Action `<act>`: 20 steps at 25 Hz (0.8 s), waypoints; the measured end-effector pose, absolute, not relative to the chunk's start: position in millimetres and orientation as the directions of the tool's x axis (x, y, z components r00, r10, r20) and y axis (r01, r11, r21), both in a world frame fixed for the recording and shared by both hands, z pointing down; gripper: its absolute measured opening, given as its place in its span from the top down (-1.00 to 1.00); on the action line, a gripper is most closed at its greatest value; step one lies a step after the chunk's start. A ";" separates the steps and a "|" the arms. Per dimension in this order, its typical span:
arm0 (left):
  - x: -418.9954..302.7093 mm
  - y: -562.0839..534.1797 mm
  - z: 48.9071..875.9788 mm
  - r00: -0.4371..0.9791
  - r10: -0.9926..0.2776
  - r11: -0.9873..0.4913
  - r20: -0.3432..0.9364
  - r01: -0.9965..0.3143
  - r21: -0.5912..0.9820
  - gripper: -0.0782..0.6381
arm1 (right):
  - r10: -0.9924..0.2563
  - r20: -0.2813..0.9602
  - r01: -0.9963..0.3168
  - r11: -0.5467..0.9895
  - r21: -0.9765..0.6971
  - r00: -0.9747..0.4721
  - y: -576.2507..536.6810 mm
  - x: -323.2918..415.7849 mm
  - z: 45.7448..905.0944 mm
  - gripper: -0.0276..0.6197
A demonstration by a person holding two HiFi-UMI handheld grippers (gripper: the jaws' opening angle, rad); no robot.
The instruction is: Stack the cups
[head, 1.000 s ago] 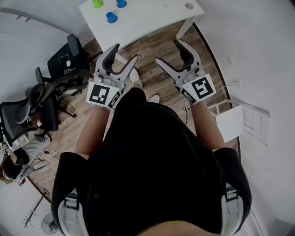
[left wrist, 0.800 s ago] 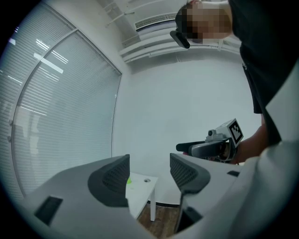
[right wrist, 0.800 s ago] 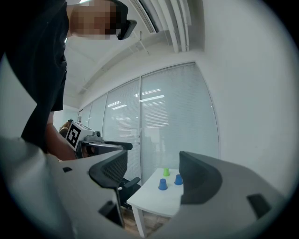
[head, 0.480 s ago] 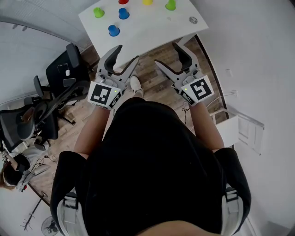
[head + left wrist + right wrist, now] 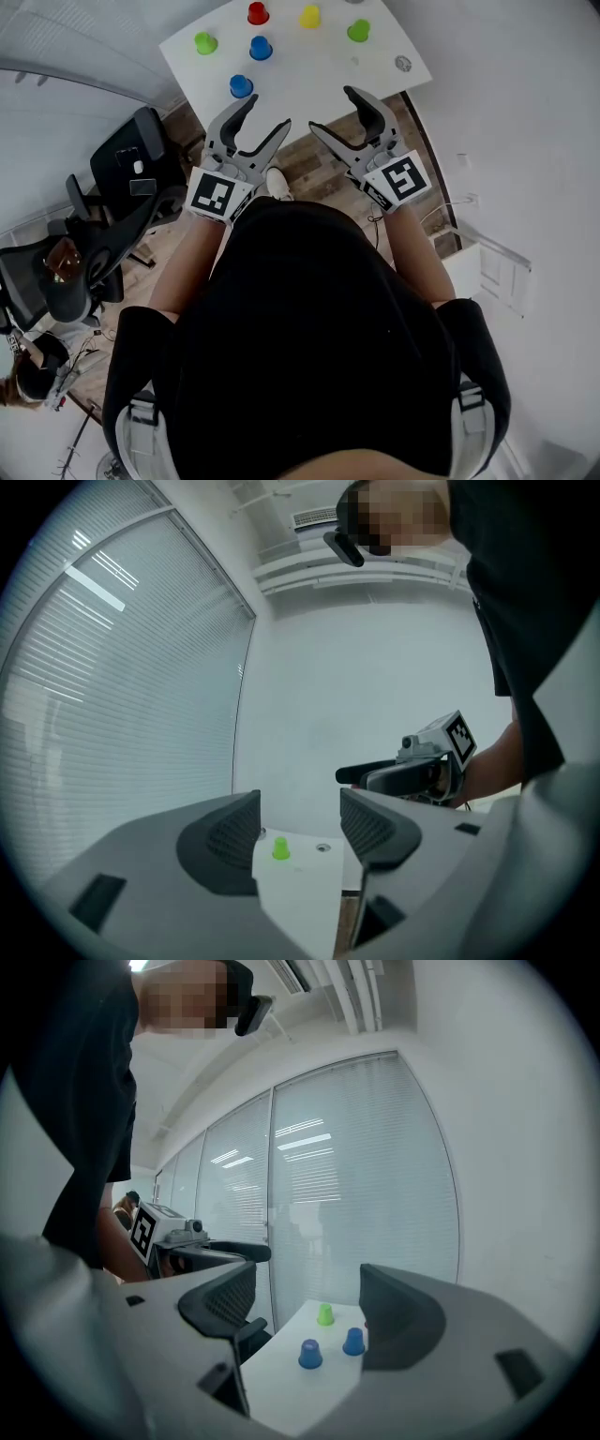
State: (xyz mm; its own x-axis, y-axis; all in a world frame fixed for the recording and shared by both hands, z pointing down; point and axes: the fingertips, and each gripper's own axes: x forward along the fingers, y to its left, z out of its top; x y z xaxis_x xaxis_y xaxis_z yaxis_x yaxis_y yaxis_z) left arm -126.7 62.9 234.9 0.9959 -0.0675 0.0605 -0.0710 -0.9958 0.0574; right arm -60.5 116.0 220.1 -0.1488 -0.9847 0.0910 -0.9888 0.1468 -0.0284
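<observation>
Small upturned cups stand apart on the white table: a blue one nearest, another blue, two green, a red and a yellow. My left gripper is over the table's near edge, just right of the nearest blue cup. It is open, its jaws have just been closing slightly, and nothing is between them. My right gripper is beside it, open and empty. The right gripper view shows both blue cups and a green cup ahead.
Black office chairs stand on the wooden floor to the left of the table. A white wall runs along the right, with a white shelf unit against it. A round cable hole sits near the table's right edge.
Both grippers have moved forward, from over the floor to the table's near edge. More of the table and several more cups have come into view.
</observation>
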 end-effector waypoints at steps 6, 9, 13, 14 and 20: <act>-118.9 27.2 247.0 0.998 -0.053 -0.997 0.046 -0.055 0.053 0.05 | -0.981 0.123 -0.988 0.146 -0.050 -0.152 82.7 -54.8 231.4 -0.12; -114.9 14.5 252.0 0.996 -0.067 -0.995 0.052 -0.070 0.065 0.05 | -0.977 0.138 -0.986 0.157 -0.058 -0.164 71.0 -50.1 237.3 -0.12; -101.0 -0.6 250.3 0.992 -0.099 -0.991 0.079 -0.105 0.082 0.05 | -0.972 0.147 -0.982 0.177 -0.067 -0.185 55.3 -32.8 243.8 -0.12; -96.4 -4.3 250.0 0.991 -0.108 -0.990 0.075 -0.114 0.084 0.05 | -0.970 0.147 -0.980 0.187 -0.068 -0.195 50.0 -27.3 244.9 -0.12; -66.8 -22.6 255.9 0.976 -0.202 -0.975 0.084 -0.208 0.081 0.05 | -0.940 0.128 -0.948 0.308 -0.078 -0.316 17.3 3.7 251.5 -0.12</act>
